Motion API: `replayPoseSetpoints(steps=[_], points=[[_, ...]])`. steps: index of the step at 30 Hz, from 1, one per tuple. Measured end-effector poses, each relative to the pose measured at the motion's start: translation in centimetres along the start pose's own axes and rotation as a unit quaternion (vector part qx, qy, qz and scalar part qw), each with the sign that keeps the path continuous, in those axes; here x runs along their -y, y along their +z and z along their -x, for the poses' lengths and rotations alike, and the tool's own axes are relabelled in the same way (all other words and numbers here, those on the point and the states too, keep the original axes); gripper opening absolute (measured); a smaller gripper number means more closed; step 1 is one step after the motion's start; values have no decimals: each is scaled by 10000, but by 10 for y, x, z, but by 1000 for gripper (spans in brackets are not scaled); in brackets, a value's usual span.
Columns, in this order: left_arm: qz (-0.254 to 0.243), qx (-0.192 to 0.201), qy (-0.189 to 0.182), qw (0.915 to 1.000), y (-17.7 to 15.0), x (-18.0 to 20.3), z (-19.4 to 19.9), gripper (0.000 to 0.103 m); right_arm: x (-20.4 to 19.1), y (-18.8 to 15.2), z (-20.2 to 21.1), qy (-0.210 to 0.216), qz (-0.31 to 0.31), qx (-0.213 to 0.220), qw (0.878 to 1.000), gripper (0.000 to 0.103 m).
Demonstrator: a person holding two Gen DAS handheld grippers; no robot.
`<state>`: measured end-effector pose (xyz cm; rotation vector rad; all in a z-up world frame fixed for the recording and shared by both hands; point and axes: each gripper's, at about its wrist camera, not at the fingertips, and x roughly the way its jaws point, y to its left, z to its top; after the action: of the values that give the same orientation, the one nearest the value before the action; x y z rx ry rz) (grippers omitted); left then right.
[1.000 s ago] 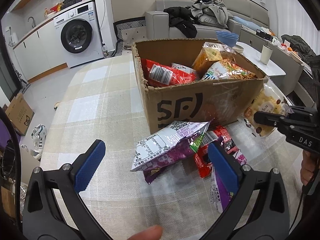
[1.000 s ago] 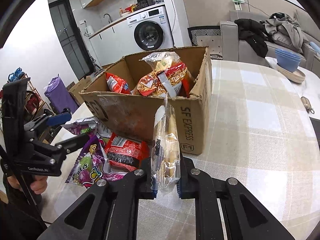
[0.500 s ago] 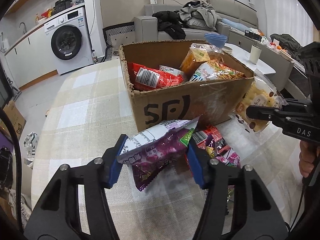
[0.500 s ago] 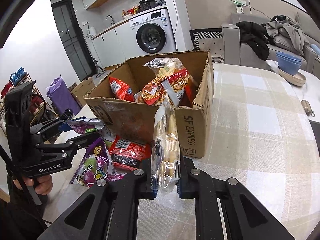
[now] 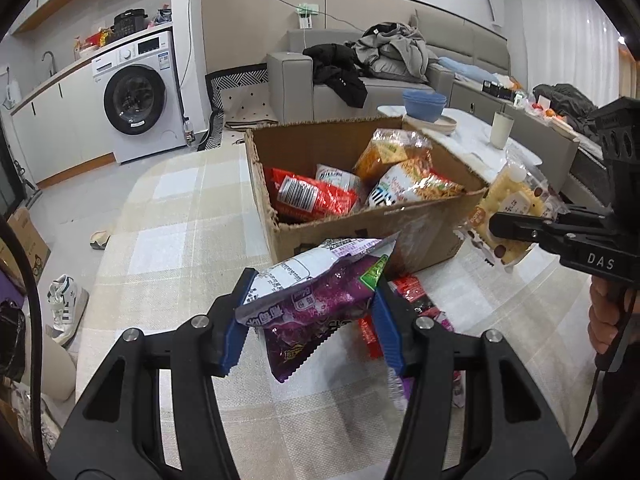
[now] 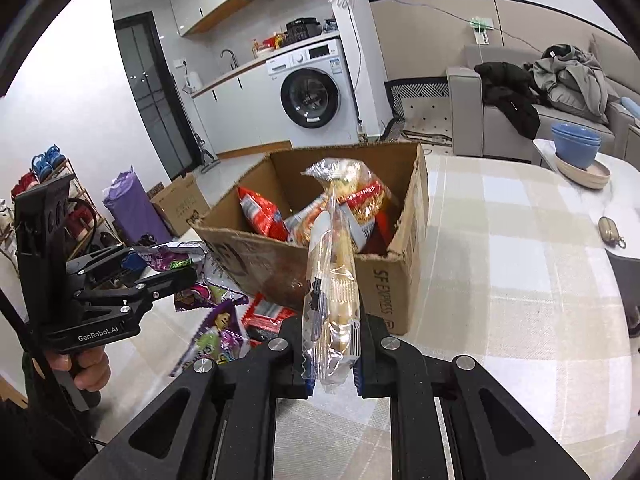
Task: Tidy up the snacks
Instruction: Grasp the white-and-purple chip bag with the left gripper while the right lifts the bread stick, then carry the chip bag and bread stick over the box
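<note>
An open cardboard box (image 5: 372,232) holding several snack bags stands on the checked tablecloth. My left gripper (image 5: 312,308) is shut on a purple snack bag (image 5: 320,276), its blue pads pressing both sides, and the bag hangs clear of the table in front of the box. My right gripper (image 6: 332,360) is shut on a clear packet of biscuits (image 6: 332,280), held upright near the box's corner (image 6: 384,292). In the left wrist view that packet (image 5: 508,204) shows to the box's right. A red packet (image 5: 408,292) and a purple candy bag (image 6: 216,336) lie on the table below.
Blue bowls on a plate (image 6: 576,144) and a white cup (image 5: 501,130) stand on the white table beyond the box. A small keyring-like object (image 6: 610,232) lies at the right of the cloth (image 6: 500,260). A washing machine (image 5: 136,100) and a sofa are behind.
My left gripper went from wide open to shut on the purple bag and lifted it off the table. My right gripper rose a little with the biscuit packet.
</note>
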<state>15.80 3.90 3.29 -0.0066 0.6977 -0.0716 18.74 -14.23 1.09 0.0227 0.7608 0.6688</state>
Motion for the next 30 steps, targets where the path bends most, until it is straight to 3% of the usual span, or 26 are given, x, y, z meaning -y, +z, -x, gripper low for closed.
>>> replayPoseSetpoints(steps=[14, 30], points=[[288, 518, -157, 9981, 16, -6, 54, 52, -12, 16, 24, 241, -7, 456, 9987, 13], [460, 780, 79, 9959, 48, -7, 65, 52, -32, 44, 11, 346, 121, 794, 9962, 13]])
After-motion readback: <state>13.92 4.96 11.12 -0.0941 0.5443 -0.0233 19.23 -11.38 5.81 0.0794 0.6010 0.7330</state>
